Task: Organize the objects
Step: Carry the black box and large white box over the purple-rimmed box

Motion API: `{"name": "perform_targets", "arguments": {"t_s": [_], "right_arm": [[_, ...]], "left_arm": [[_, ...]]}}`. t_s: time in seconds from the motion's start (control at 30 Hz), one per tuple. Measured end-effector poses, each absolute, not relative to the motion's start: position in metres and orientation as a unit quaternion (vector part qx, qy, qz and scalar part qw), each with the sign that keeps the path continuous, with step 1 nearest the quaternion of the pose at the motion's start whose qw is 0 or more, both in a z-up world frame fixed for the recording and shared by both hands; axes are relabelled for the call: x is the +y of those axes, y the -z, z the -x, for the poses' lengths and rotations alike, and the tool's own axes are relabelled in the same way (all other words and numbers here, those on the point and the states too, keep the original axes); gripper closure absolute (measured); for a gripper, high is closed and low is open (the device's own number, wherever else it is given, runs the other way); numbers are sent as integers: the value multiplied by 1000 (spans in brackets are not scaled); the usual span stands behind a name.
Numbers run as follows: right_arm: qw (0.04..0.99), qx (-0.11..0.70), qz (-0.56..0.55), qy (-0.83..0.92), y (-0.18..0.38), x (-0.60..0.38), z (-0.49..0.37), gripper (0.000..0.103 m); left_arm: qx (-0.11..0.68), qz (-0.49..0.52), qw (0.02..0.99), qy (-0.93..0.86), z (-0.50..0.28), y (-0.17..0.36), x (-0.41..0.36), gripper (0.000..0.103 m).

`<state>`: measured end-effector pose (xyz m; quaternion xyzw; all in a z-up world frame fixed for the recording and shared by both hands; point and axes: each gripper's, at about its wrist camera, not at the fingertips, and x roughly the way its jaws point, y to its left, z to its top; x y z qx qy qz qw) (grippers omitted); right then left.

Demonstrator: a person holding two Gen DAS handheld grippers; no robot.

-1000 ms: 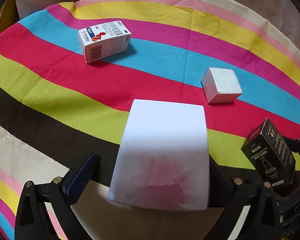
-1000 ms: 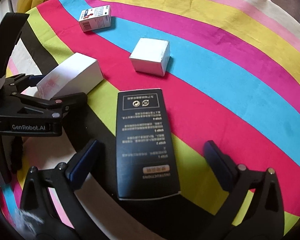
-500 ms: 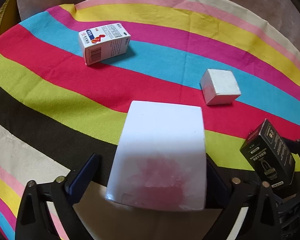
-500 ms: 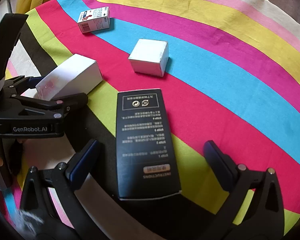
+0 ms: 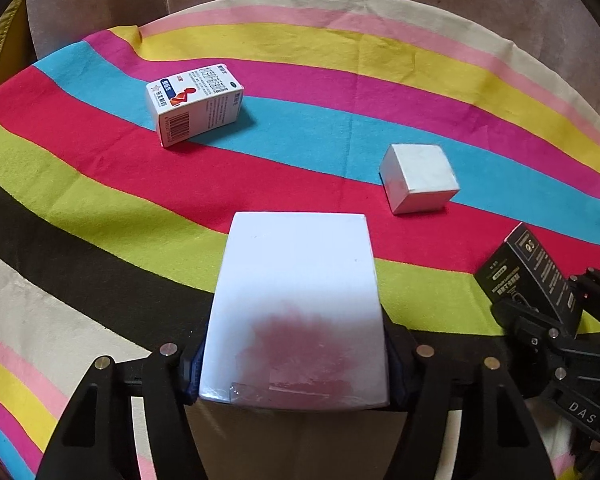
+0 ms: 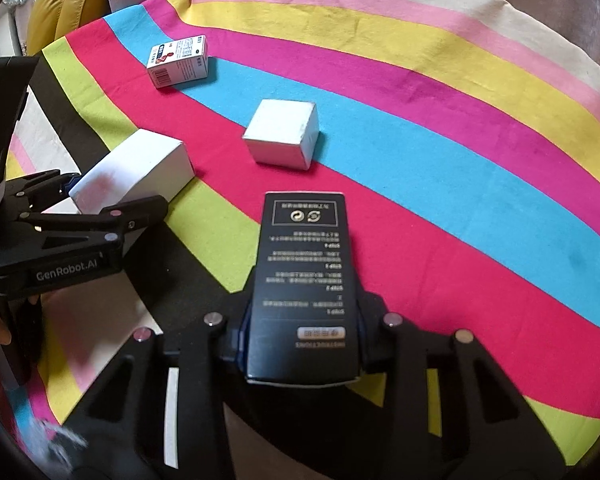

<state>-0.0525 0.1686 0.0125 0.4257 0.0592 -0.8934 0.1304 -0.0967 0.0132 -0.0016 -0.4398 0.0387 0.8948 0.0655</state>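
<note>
Cardboard is all the two tools have to deal with: the left tool (image 5: pixel 294 364) has just been closing and now clamps the near end of the white box (image 5: pixel 296 304) by its long sides, while the right tool (image 6: pixel 300 340) has just snapped in on the near end of the black box (image 6: pixel 304 280), pads pressed to both flanks. Both cartons look light, stiff enough to lift but hollow, so a hard squeeze would likely dent them; the narrow sides near one end seem a fair place to hold, though the glossy black one may slip. Both rest on the striped cloth (image 5: pixel 80 184) over the desk, side by side. Farther out lie a small white cube box (image 5: pixel 418 178) and, beyond it to the left, a printed medicine box (image 5: pixel 194 110), both untouched.
</note>
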Motion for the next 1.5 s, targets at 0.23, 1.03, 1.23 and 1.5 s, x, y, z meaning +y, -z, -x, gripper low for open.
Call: {"name": "perform_targets", "arguments": {"t_s": [0.23,1.03,1.23,1.5], "right_arm": [[133,51,-427,893,-12,171,53,60],[130,41,-451,882,-24,143,-51,60],[131,42,-451,882,-27,140,-80,60],[138,52,-441,886,-39,125,-114,60]], "left_arm": [[36,441,65,-895,99,2,18,36],[-5,436,70,-897,-71,-20,-20,36],[-13,428,64,-901,-93,-28,-28,36],[-17,405,52,-913,-134,-44,-29,36]]}}
